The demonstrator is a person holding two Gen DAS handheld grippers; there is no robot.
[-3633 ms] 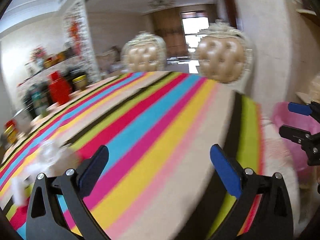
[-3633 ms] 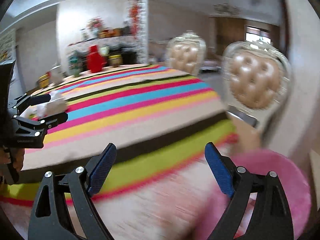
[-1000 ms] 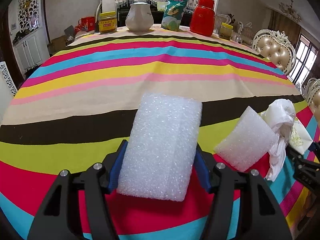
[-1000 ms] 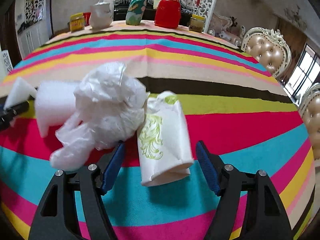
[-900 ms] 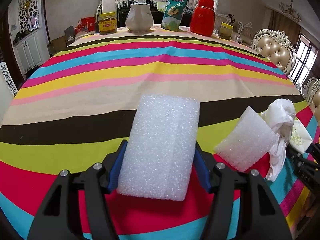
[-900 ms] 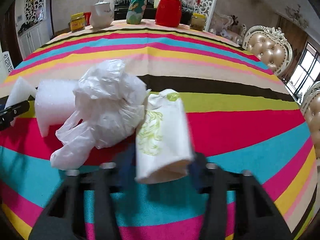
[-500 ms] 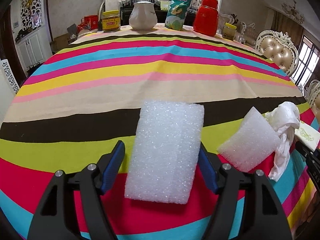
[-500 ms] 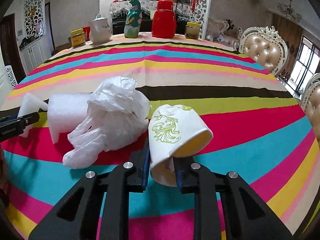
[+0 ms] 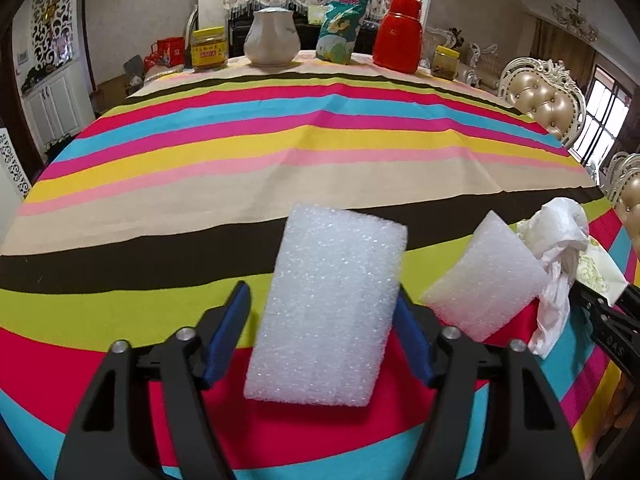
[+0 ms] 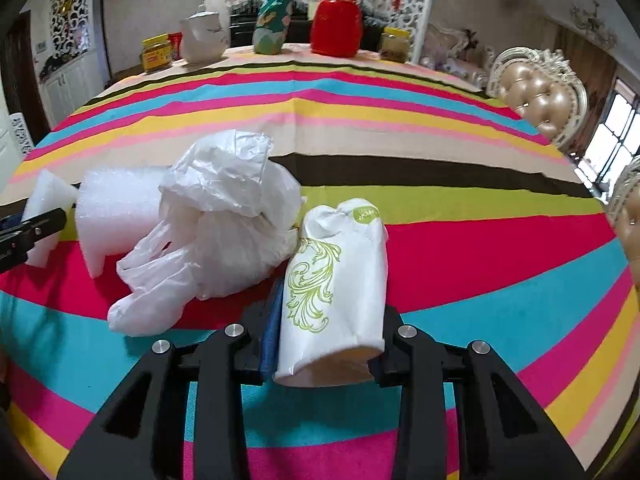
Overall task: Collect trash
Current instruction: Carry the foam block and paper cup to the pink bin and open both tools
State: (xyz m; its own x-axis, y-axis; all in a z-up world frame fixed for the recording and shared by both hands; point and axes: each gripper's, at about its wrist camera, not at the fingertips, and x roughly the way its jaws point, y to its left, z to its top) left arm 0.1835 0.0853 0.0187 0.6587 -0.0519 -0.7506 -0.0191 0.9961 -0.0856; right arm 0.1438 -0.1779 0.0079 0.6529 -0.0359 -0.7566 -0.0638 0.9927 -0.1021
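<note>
My left gripper (image 9: 324, 324) straddles a white foam block (image 9: 328, 304) on the striped tablecloth; the right finger touches it, the left finger stands a little off it. A second foam piece (image 9: 486, 276) lies to its right, then a crumpled white plastic bag (image 9: 560, 240). My right gripper (image 10: 330, 320) is shut on a crumpled white paper cup (image 10: 336, 288) with a green pattern, lying on its side. The plastic bag (image 10: 216, 232) and foam piece (image 10: 116, 208) lie to its left. The right gripper also shows at the right edge of the left wrist view (image 9: 600, 308).
At the far table edge stand a yellow-lidded jar (image 9: 209, 48), a white jug (image 9: 272, 38), a snack bag (image 9: 340, 26), a red container (image 9: 398, 36) and a small jar (image 9: 446, 62). Gold padded chairs (image 9: 540, 100) stand on the right.
My left gripper has opened slightly and let go of the foam block. My right gripper closed on the paper cup, which tipped and now lies between the fingers.
</note>
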